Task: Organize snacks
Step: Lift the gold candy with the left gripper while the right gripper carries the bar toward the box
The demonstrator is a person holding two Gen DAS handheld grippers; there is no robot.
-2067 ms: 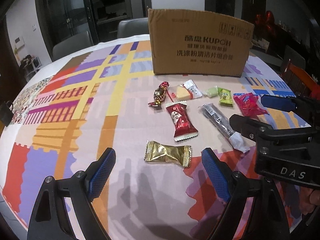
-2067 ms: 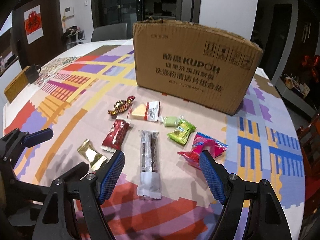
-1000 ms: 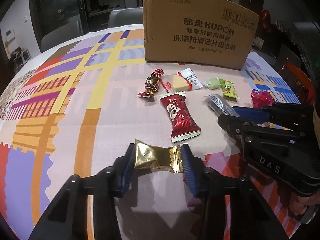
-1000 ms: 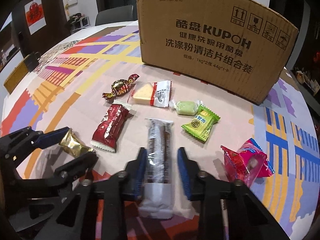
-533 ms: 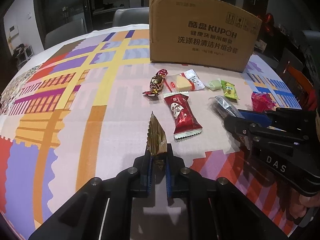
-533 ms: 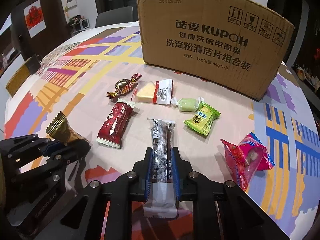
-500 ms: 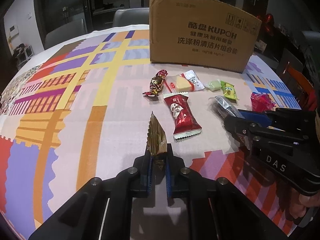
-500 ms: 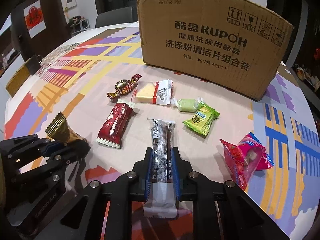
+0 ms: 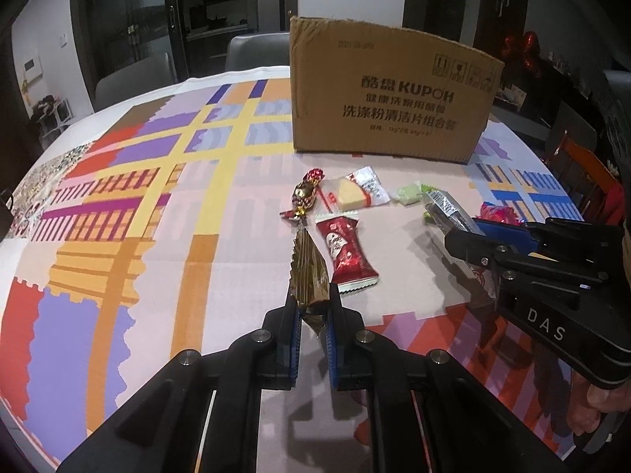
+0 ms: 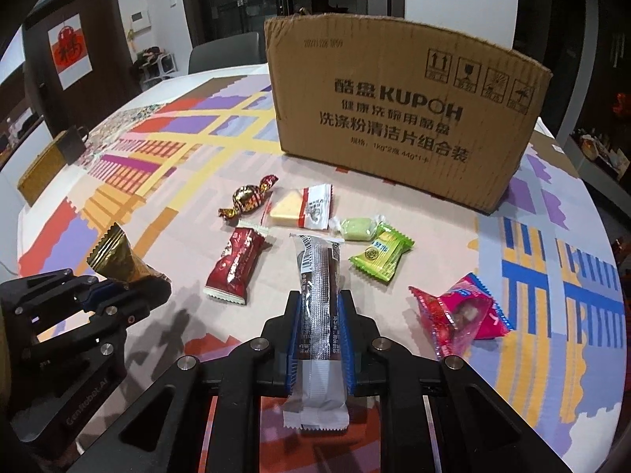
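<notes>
Both tools have lifted off the counter, my left tool (image 9: 313,317) clenching gold candy (image 9: 308,272), right tool (image 10: 318,327) clenching bar (image 10: 318,295); next, carry them over the box (image 10: 398,118).

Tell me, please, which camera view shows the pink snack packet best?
The right wrist view: the pink snack packet lies whole and unobstructed on the tablecloth, right of the right gripper. In the left wrist view only a sliver of it shows, behind the right gripper's fingers.
</notes>
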